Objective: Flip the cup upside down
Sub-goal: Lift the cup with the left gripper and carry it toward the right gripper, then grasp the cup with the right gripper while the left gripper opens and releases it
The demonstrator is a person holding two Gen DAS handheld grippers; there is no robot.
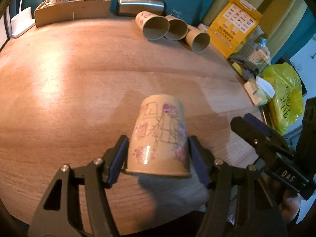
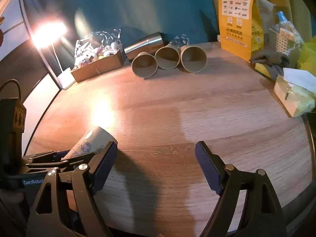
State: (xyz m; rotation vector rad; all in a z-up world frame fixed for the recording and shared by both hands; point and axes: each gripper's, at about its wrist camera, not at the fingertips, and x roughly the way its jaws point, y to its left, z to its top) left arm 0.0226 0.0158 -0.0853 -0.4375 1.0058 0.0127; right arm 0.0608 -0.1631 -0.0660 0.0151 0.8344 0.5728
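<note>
**Left closed on its load, right spread wide**

My left gripper (image 1: 159, 154) sits low and forward, its two black fingers with blue ribbed pads (image 1: 118, 161) pressed against opposite sides of the tan paper cup with pink flower print (image 1: 161, 134). I hold the cup with its rim towards the camera and its base tipped away. From my right wrist view, the left gripper lies off to the left, angled across.

My right gripper (image 2: 156, 165) hangs above the wooden desk (image 2: 197, 108) with its fingers (image 2: 207, 169) spread wide apart, gripping nothing. In the left view it sits just to the right of the cup, not touching it.
</note>
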